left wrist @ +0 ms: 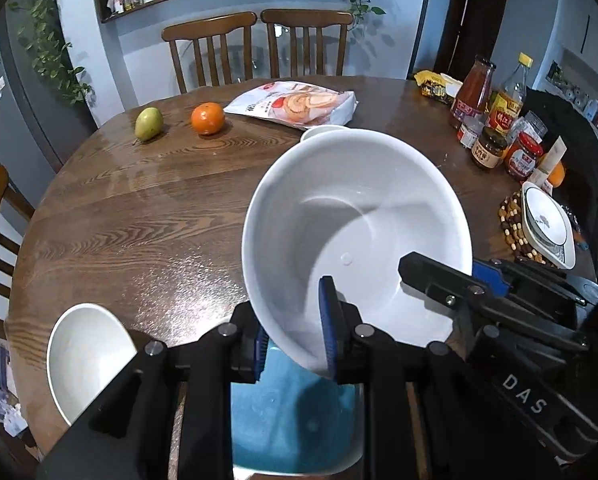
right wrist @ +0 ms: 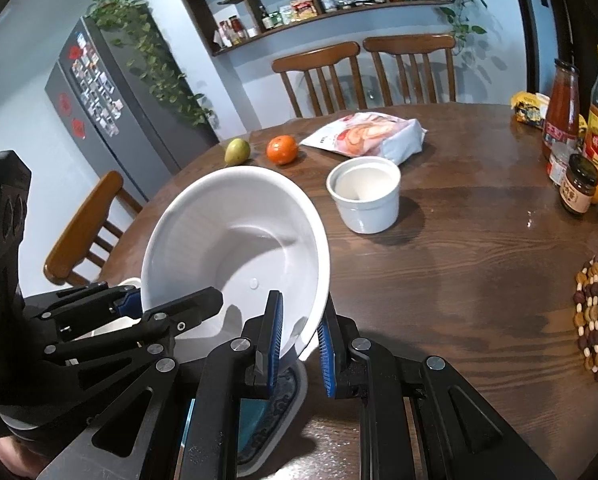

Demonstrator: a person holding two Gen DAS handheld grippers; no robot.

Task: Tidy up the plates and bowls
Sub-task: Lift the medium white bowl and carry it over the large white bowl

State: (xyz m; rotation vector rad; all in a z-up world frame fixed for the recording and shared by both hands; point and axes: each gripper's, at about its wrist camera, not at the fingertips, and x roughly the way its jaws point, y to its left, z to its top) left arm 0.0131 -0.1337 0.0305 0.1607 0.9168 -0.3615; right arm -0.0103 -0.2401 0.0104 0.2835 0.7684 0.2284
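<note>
Both my left tongs (left wrist: 295, 344) and right tongs (right wrist: 299, 340) clamp the tilted white bowl's (left wrist: 355, 232) rim; "DAS" reads on my right tongs' arm.

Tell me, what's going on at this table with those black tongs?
A person is tidying dishes with two hand-held tongs. Both the left tongs and the right tongs pinch the rim of one big white bowl, held tilted above a blue plate. A smaller white bowl and a white cup wait on the table.
</note>
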